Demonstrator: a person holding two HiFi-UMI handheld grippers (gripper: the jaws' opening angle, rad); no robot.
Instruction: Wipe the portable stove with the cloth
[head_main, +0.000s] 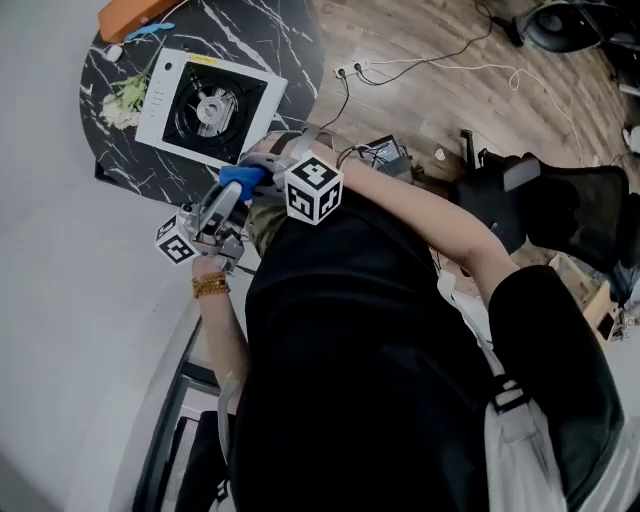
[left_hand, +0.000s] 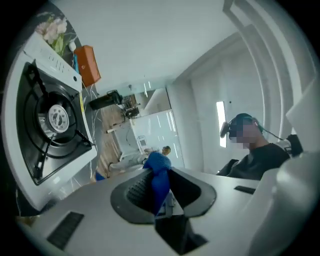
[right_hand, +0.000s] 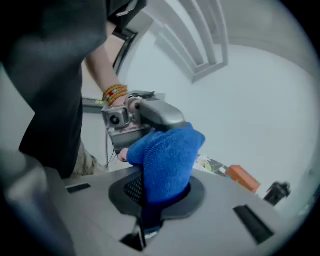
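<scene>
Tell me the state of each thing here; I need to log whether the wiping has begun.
left gripper: shut on the cloth
right gripper: shut on the cloth
cloth: bunched, held between both grippers, not on the stove
portable stove: flat on the table, no flame showing, untouched

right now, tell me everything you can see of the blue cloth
The cloth is bright blue, knitted-looking and soft, bunched into a thick wad rather than spread flat. It is held in the air between both tools: the right hand-held gripper is shut on one end, the left hand-held gripper on a narrow fold of the other. In the head view it sits by the near edge of the table, not touching the portable stove.
</scene>
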